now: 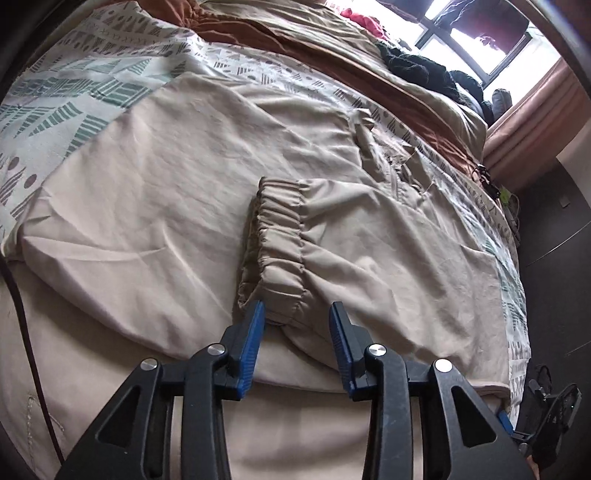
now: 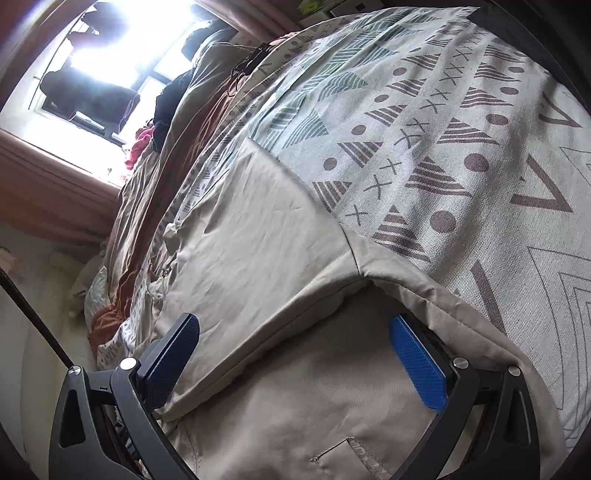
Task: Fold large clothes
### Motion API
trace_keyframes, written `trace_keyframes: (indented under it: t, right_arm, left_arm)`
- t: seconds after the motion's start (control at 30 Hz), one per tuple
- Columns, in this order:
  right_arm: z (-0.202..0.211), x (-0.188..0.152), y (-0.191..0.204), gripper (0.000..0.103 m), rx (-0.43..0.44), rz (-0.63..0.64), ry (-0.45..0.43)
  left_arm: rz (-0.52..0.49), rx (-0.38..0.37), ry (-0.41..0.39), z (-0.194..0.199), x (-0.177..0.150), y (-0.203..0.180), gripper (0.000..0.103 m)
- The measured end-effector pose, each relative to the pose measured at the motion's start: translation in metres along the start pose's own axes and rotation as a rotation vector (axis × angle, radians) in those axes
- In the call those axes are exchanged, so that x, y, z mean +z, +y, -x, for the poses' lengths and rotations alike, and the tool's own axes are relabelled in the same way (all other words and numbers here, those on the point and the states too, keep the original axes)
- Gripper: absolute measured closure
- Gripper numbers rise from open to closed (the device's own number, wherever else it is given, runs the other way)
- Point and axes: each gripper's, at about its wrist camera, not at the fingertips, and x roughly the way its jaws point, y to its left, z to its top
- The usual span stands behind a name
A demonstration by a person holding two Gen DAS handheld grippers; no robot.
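- A large beige cloth garment (image 1: 166,206) lies spread on a bed covered by a white bedspread printed with green and brown triangles, dots and crosses (image 2: 461,155).
- One sleeve with a gathered elastic cuff (image 1: 273,251) is folded inward across the garment's body.
- The left tongs (image 1: 297,314) hover just at the near end of that cuff, blue pads apart, gripping nothing; the cuff's corner sits just beside the left pad.
- The right tongs (image 2: 295,336) stand wide open over a folded edge of the beige garment (image 2: 258,240), the cloth lying between the pads without being pinched.
- A brown and tan quilt (image 1: 351,59) is bunched along the bed's far side, with dark clothes (image 1: 417,70) near a bright window (image 1: 480,33).
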Motion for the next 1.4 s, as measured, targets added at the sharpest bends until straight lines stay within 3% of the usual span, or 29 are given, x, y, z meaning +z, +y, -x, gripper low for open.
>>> trace_keyframes:
  t: [0.1, 0.2, 0.37, 0.5, 0.57, 0.7, 0.77, 0.8, 1.13, 1.27, 1.4]
  right_arm:
    - [-0.003, 0.001, -0.005, 0.021, -0.003, -0.013, 0.0]
    - [-0.004, 0.004, -0.012, 0.026, -0.004, -0.039, -0.009]
    - [-0.004, 0.006, -0.019, 0.028, 0.009, -0.079, -0.03]
    - [-0.007, 0.006, -0.021, 0.028, 0.013, -0.09, -0.034]
    - [-0.007, 0.005, -0.021, 0.029, 0.01, -0.086, -0.039]
    - [-0.012, 0.005, -0.021, 0.063, -0.019, -0.086, -0.053]
    - [-0.014, 0.007, -0.024, 0.073, -0.021, -0.094, -0.058]
    - [-0.015, 0.009, -0.025, 0.076, -0.023, -0.095, -0.059]
    - [-0.014, 0.012, -0.031, 0.078, -0.005, -0.116, -0.051]
    - [-0.016, 0.014, -0.023, 0.078, -0.024, -0.098, -0.028]
    - [-0.021, 0.015, -0.018, 0.076, 0.014, -0.109, 0.024]
  left_arm:
    - [-0.003, 0.011, 0.004, -0.008, 0.002, 0.002, 0.066]
    - [-0.011, 0.036, -0.006, -0.009, 0.006, 0.003, 0.066]
    - [0.026, 0.024, -0.015, -0.009, 0.014, 0.013, 0.066]
    - [0.007, 0.013, -0.011, -0.018, 0.015, 0.009, 0.049]
    - [-0.01, 0.025, -0.019, -0.02, 0.016, 0.004, 0.048]
    - [-0.03, 0.021, -0.04, -0.022, 0.015, 0.001, 0.048]
    - [-0.048, 0.025, -0.046, -0.02, 0.013, -0.001, 0.049]
    - [-0.067, 0.03, -0.044, -0.021, 0.012, -0.003, 0.056]
    - [-0.067, 0.095, -0.042, -0.004, 0.002, 0.002, 0.078]
    - [-0.036, 0.053, -0.041, 0.002, 0.005, 0.01, 0.078]
    - [0.024, 0.021, -0.049, 0.019, 0.005, 0.014, 0.078]
